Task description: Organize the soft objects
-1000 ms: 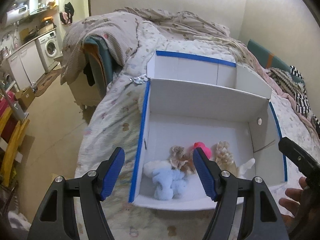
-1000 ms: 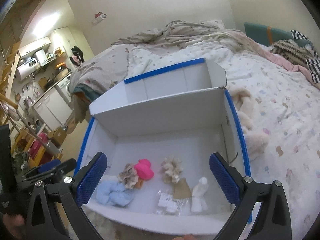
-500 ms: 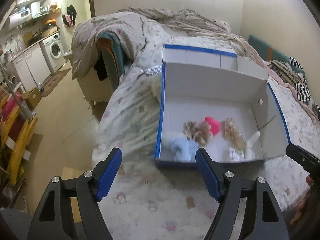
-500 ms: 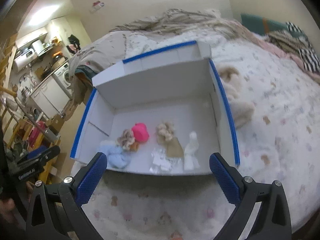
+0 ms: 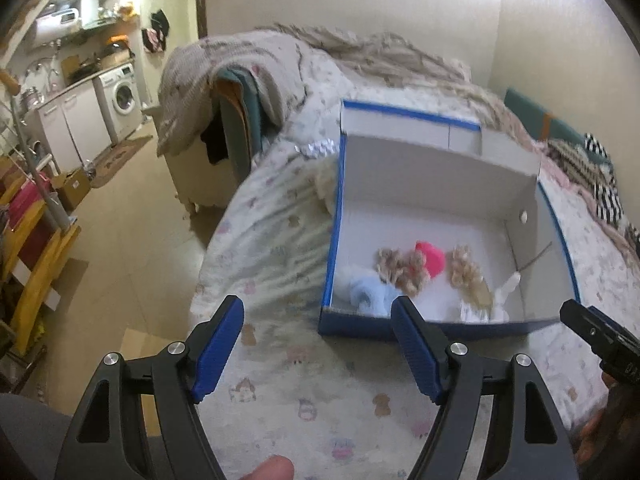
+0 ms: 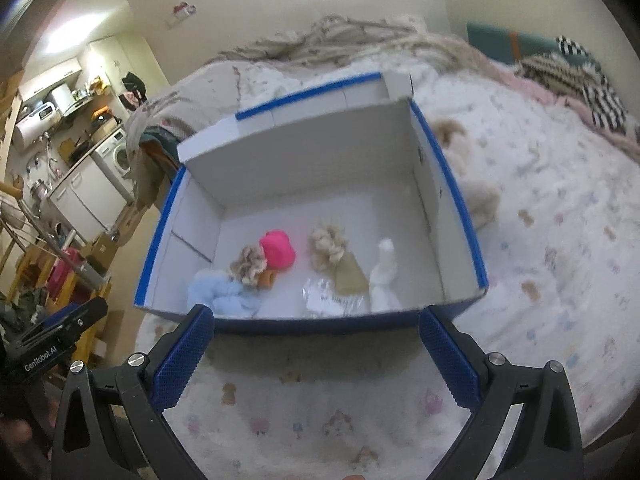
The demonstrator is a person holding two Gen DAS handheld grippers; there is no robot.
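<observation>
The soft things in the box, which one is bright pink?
The round pink plush, mid-box, touching the beige frilly scrunchie. The others are light blue, beige or white.

Small home, likely a one-room flat. Bed (image 5: 304, 380) with printed sheet and rumpled blanket (image 5: 360, 52) up close. Washer (image 5: 120, 96) and cabinets (image 5: 68, 128) beyond.

Cream walls (image 5: 360, 8), tan floor (image 5: 132, 220), washing machine (image 5: 122, 100) beyond.
</observation>
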